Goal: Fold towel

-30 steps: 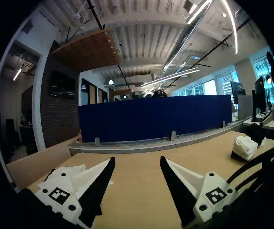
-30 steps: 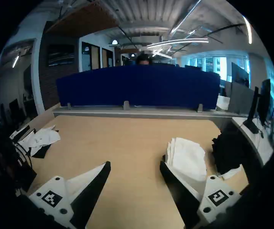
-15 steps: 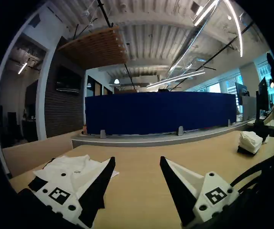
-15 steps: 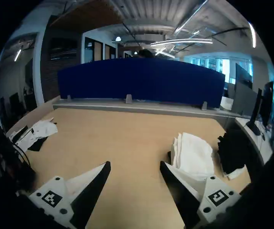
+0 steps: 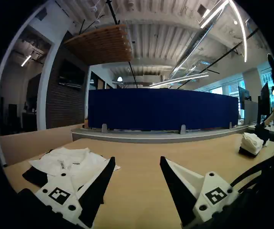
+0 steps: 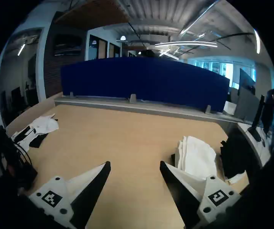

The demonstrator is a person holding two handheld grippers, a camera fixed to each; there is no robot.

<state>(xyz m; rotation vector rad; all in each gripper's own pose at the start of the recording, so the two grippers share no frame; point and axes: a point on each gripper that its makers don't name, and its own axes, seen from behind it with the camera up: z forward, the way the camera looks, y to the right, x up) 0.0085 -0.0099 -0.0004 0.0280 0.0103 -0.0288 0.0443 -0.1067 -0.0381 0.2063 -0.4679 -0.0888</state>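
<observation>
Wooden table (image 6: 129, 129) backed by a blue office divider (image 6: 144, 82); folded white towel stack (image 6: 196, 156) near its right edge; left gripper (image 5: 137, 158) and right gripper (image 6: 134, 163) spread, empty.

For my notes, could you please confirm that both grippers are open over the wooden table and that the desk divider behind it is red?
Not quite: the desk divider is dark blue, not red, as the right gripper view shows. The rest holds: the left gripper and the right gripper are both open over the wooden table.
</observation>
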